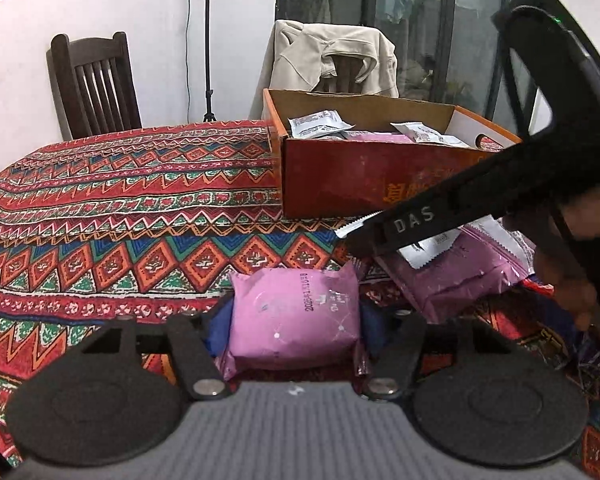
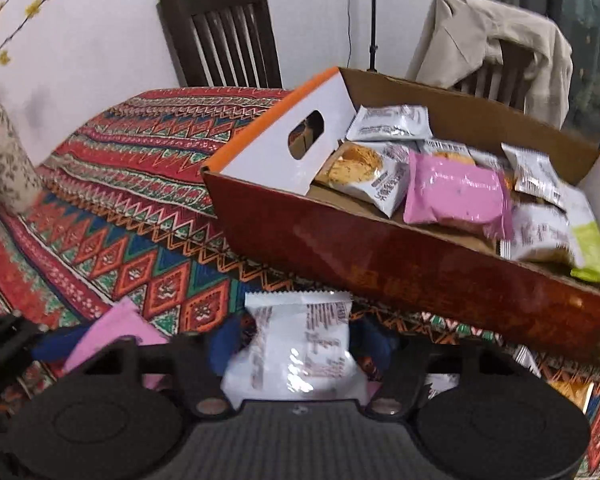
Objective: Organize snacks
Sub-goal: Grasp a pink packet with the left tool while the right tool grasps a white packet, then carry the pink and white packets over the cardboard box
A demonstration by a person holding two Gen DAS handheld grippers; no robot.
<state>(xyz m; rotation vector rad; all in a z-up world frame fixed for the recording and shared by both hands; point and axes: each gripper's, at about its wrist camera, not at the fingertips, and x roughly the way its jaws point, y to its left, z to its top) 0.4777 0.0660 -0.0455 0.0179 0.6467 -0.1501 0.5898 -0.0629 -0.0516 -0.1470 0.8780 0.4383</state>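
Surface: a table under a woven cloth (image 1: pixel 120 208) patterned in red, orange, blue and green zigzags and diamonds; the weave looks coarse and matte. Room: a pale plain wall at the far side, a dark slatted wooden chair (image 1: pixel 94 84) pushed to the far edge, a second chair draped with a beige jacket (image 1: pixel 332 56), a thin black stand (image 1: pixel 208 40) against the wall, and dark glazed doors at far right. A speckled ceramic vase (image 2: pixel 4 160) with yellow-flowered twigs stands at the far left in the right wrist view.

An open red-and-orange cardboard box (image 1: pixel 340 176), rectangular with a cut-out handle hole in its white end flap, sits far right on the cloth. It holds crinkled foil snack packets, white, pink and one green.

The left gripper (image 1: pixel 294 320) has its blue-padded fingers pressed against both sides of a pink packet (image 1: pixel 296 316), glossy and pillow-shaped, near the cloth in front of the box. The right gripper (image 2: pixel 298 340) pinches a white packet (image 2: pixel 296 348) with a serrated top edge, just before the box's near wall. Further pink and white packets (image 1: pixel 456 276) lie loose at near right.
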